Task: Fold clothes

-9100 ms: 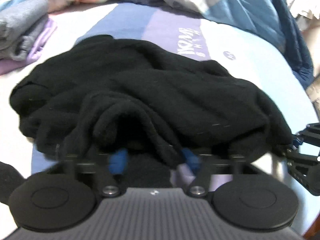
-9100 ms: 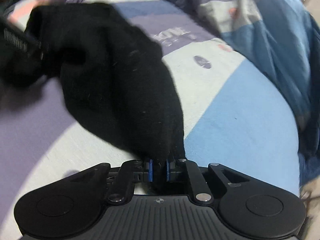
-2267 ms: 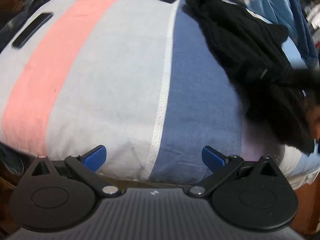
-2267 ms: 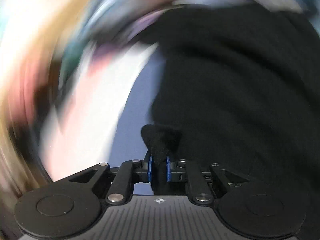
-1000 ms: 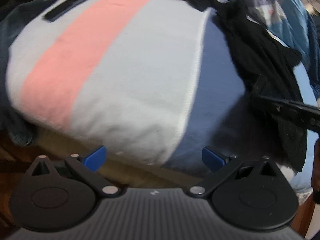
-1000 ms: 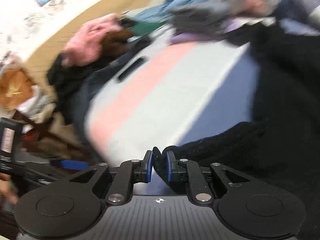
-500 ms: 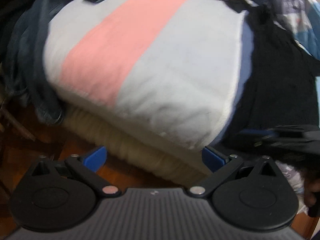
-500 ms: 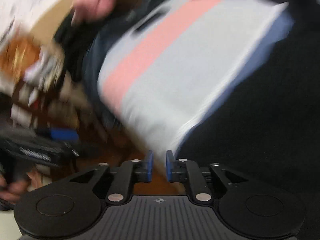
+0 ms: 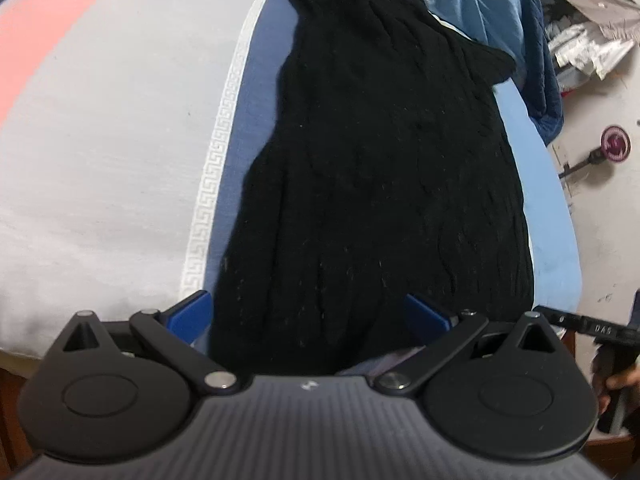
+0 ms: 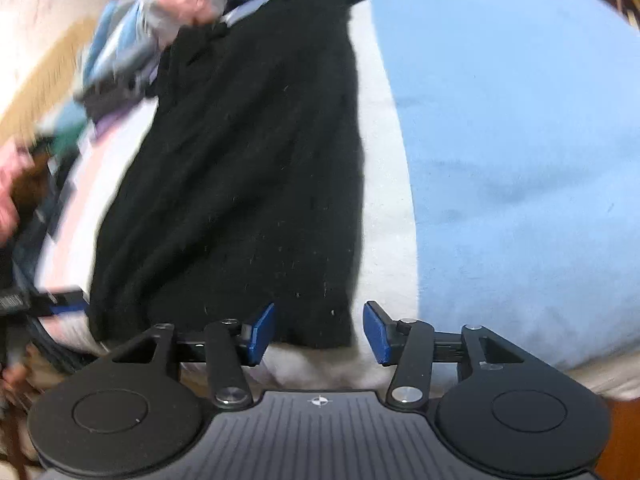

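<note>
A black knit garment (image 9: 372,168) lies stretched out lengthwise on the striped bedspread (image 9: 100,152), its near hem at the bed's front edge. My left gripper (image 9: 308,316) is open, its blue pads (image 9: 188,314) straddling the near hem without pinching it. In the right wrist view the same garment (image 10: 248,168) runs away from me. My right gripper (image 10: 318,332) is open over the garment's near right corner. The left gripper's tip (image 10: 60,300) shows at the garment's other near corner.
A light blue section of bedspread (image 10: 520,140) lies right of the garment. A blue quilt (image 9: 508,12) and folded clothes (image 10: 120,80) are heaped at the far end. The bed's front edge and wooden floor (image 9: 8,392) are right below me. Clutter stands by the wall (image 9: 592,52).
My right gripper has opened and let go of the black garment, which now lies stretched flat. My left gripper has swung from the pink stripe side onto the garment's near hem.
</note>
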A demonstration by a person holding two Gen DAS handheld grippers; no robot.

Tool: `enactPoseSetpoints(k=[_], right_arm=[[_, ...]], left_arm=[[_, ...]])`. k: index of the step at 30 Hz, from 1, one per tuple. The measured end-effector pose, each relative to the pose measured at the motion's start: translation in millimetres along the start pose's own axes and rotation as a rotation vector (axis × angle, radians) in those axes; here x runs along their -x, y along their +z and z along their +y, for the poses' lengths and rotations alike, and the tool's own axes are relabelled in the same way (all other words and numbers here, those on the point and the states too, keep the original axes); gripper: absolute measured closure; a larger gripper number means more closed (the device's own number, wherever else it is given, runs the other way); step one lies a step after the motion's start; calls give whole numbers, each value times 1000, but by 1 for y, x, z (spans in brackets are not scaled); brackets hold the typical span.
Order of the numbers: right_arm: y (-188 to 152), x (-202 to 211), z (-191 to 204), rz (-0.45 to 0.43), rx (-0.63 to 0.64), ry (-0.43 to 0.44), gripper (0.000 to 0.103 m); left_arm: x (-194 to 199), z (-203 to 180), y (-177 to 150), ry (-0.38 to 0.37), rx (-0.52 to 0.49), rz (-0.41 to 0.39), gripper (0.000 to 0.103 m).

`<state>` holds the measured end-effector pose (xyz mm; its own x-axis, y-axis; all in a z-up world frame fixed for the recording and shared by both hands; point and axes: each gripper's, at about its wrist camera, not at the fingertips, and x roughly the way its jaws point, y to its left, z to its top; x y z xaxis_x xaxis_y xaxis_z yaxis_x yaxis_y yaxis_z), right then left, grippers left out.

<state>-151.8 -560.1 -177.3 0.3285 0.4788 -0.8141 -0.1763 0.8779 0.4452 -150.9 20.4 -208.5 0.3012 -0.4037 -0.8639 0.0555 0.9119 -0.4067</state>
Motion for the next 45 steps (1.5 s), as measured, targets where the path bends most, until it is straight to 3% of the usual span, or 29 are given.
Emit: enactPoseSetpoints(k=[4,7,9,11,12,13,14,17,18,19,21,23,27,29,33,36,40,45], right_arm=[[-2,-26,1,-22,-46,17,33],[-2,-34,12,-38,-39,0,24],[-2,-35,15,-42,-29,-33,24],[-1,-35,18,-46,-18,-66,36],[-1,-33,20,-48,-15,-78,55],[0,-28,21,-51,-16,-77,82],[1,-23,22,-54,-18,-77,94],[3,-8,25,-63,-22,-75,93],[4,-3,26,-66,-24,-74,94],[5,2,27,-69,-25,-74,94],[7,12,30,-75,-28,-73,94],[9,23,32,-85,-27,-69,94],[10,56,39,-119,48,-114,94],[6,53,30,-88,52,-163,94],[-4,20,7,18,54,-281,94],[-6,-2,9,48,126,-333,94],[1,-4,9,38,116,-337,94],[5,0,2,42,107,-331,94]], left_arm=[[-22,1,4,25,-25,29,0],[-30,-8,3,83,-59,19,0],[-35,-15,1,127,-85,7,0],[-39,-23,-5,180,-112,-13,0],[-39,-26,-7,201,-109,-27,0],[-39,-29,-9,220,-99,-37,1],[-38,-32,-11,239,-88,-47,1],[-33,-40,-12,277,-98,-59,20],[-29,-42,-12,268,-108,-56,33],[-25,-43,-12,256,-119,-53,53],[-20,-40,-10,219,-111,-41,76],[-15,-35,-6,187,-91,-27,80],[-10,-29,-2,128,-53,-3,80],[-12,-30,-5,126,-55,5,80],[-34,-37,-8,195,-57,76,78],[-40,-50,-4,256,-128,100,73],[-38,-62,-4,299,-236,99,66],[-32,-58,-1,291,-232,91,51]])
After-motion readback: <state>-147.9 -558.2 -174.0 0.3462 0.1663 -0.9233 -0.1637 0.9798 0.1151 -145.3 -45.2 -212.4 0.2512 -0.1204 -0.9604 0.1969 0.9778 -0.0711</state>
